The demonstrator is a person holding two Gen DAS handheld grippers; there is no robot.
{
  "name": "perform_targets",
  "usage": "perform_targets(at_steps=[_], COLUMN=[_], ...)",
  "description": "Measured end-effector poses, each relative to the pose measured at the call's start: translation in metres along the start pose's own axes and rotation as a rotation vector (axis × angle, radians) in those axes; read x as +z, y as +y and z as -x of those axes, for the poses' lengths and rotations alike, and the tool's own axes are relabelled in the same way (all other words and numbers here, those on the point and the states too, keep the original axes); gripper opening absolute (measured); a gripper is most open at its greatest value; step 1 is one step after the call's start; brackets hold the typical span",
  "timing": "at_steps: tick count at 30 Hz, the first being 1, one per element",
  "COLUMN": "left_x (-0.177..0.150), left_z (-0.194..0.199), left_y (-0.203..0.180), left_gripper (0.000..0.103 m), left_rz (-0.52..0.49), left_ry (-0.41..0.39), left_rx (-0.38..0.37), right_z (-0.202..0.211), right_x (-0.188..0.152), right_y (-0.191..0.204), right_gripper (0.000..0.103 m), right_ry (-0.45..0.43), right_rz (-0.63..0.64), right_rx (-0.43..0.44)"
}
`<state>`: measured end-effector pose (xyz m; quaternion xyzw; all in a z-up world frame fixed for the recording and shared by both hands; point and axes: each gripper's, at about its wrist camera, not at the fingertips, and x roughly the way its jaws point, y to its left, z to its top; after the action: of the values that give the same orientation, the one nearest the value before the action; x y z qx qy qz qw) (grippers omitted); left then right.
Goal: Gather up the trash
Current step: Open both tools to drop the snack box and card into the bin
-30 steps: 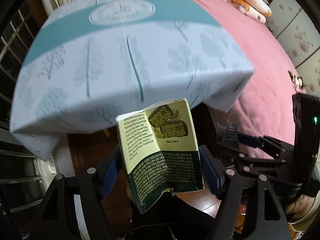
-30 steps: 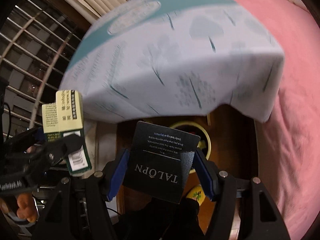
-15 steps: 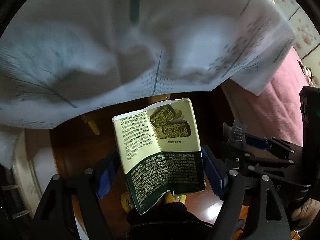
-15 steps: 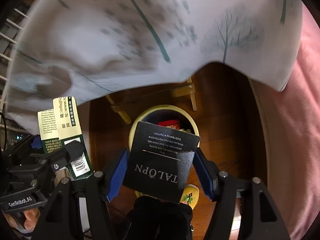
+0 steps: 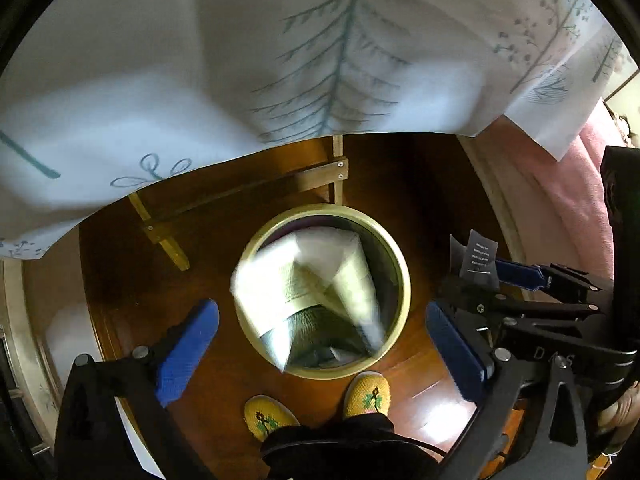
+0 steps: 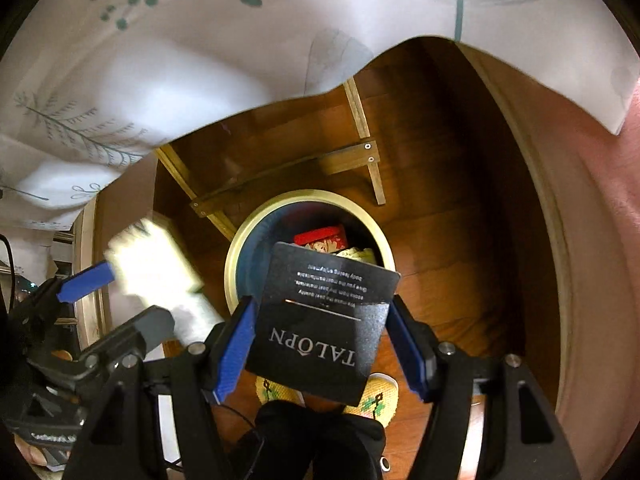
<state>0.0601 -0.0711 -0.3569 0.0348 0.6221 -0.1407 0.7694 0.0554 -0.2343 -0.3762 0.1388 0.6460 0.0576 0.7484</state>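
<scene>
A round bin with a pale yellow rim (image 5: pixel 403 280) stands on the wooden floor under the table. My left gripper (image 5: pixel 322 340) is open above it. The green snack box (image 5: pixel 308 280) is blurred, falling over the bin's mouth; it also shows in the right wrist view (image 6: pixel 156 264) as a pale blur beside the left gripper. My right gripper (image 6: pixel 320 336) is shut on a black TALOPN packet (image 6: pixel 324 320), held above the bin (image 6: pixel 232 264). A red box (image 6: pixel 320 236) lies inside the bin.
A white tablecloth with tree prints (image 5: pixel 280 60) hangs over the top of both views. Wooden table braces (image 5: pixel 240 196) cross behind the bin. Yellow slippers (image 5: pixel 366 394) stand at the bin's near side. A pink bedspread (image 5: pixel 580 184) is at the right.
My left gripper has opened and let go of the green snack box, which drops toward the bin. Both grippers have tilted down over the bin. The right still holds the black packet.
</scene>
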Motion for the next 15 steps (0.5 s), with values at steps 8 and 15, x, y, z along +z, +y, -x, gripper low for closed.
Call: perform_targets(at_steps=[8,15], left_x=[-0.006,-0.015], left_z=[-0.004,0.002], left_y=[0.017,0.033], left_gripper=[0.102,0.102], left_rz=[0.01,0.05], left_ry=[-0.017,-0.033], left_rx=[0.034,0.067], right_z=[-0.008,-0.019], right_x=[0.001,0.004], right_y=[0.007,0.019], right_gripper=[0.065,0.067], right_ry=[0.014,0.015], right_rz=[0.021,0.019], right_rx=[0.015,0.035])
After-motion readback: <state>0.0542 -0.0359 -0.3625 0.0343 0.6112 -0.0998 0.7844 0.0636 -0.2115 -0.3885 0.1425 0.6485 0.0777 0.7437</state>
